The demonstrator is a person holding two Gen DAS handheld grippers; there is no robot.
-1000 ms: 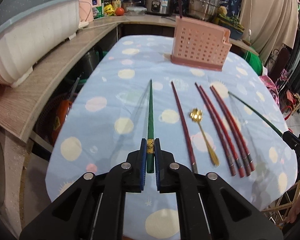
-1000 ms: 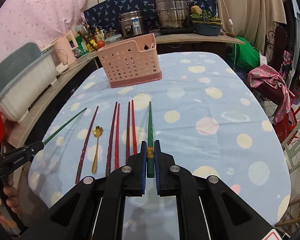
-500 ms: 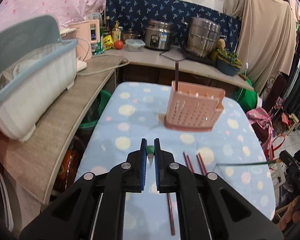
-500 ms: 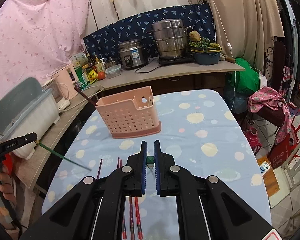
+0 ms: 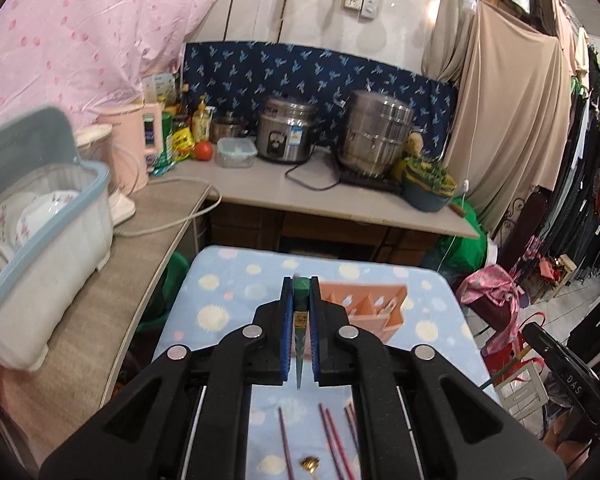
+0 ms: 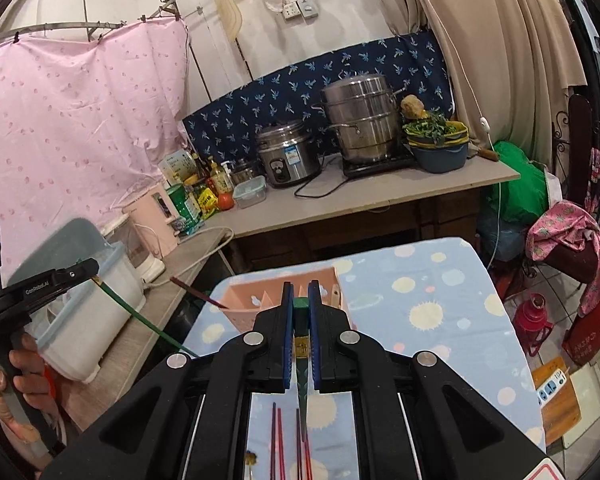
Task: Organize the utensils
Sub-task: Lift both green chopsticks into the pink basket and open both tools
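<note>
Both grippers, left gripper (image 5: pixel 299 322) & right gripper (image 6: pixel 299 322), each clamp a slim green chopstick (image 5: pixel 299 344), tips hanging down, above the pink perforated plastic utensil basket (image 6: pixel 244 300). Aim tip into a compartment first, lower w/ shaft near vertical, then let go.

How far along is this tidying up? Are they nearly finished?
Early on. One dark red chopstick leans in the pink basket. The left claw and the right claw each grip a green chopstick, raised above the table. Several red chopsticks and a gold spoon lie there, not yet stored.
</note>
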